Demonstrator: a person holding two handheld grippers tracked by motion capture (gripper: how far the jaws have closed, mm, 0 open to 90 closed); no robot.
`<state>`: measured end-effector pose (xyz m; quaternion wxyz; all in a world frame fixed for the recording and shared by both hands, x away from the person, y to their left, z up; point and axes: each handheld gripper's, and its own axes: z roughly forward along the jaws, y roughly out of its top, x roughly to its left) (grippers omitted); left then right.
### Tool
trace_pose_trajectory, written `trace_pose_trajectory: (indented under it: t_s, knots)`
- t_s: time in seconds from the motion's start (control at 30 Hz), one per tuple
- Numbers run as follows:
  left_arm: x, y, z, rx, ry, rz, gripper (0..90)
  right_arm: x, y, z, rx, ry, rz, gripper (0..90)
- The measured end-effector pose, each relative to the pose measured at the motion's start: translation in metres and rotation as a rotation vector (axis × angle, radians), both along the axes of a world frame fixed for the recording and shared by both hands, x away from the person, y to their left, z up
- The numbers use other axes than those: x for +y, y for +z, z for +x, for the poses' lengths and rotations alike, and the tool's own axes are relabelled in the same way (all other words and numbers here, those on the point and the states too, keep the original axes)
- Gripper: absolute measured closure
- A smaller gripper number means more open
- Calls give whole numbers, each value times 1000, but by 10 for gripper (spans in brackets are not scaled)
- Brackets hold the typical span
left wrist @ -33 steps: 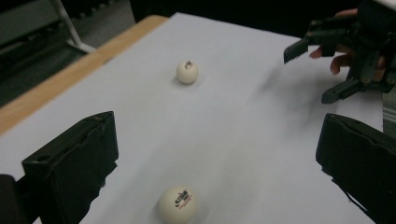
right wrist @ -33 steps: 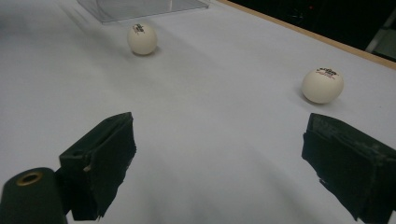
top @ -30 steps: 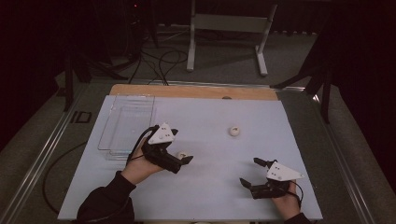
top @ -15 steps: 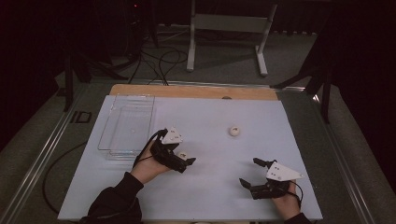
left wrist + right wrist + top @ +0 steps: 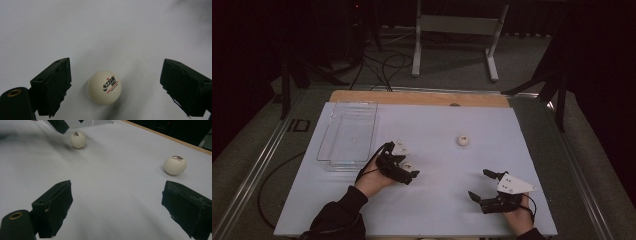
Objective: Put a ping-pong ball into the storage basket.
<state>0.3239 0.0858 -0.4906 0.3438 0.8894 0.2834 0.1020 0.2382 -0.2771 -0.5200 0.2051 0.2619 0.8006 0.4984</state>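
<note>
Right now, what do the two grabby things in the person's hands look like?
Both are black tongs. The left tongs and the right tongs each carry a pale grey three-cornered plate on top and trail a thin black cable. Up close, the jaws are blocky black pads with rough edges. The person wears a dark sleeve.

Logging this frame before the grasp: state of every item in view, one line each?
Left gripper: fingers have just been closing, apart on either side of the near ball, not touching it.
Near ping-pong ball: on the table, logo up, free.
Far ping-pong ball: on the table, untouched.
Right gripper: open, holding nothing.
Clear plastic tray: upright, nothing visible inside.
</note>
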Motion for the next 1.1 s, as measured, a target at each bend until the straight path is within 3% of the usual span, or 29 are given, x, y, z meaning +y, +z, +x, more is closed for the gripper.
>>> trace_pose_trajectory:
  t_s: [0.27, 0.5, 1.1]
  knots:
    - [-1, -8, 3, 27, 5, 63, 206, 0, 0, 0, 0, 0, 0, 95]
    - [-4, -13, 3, 20, 2, 100, 273, 0, 0, 0, 1, -1, 0, 95]
    - [-8, -20, 10, 41, 12, 143, 475, 0, -1, 1, 11, -2, 2, 95]
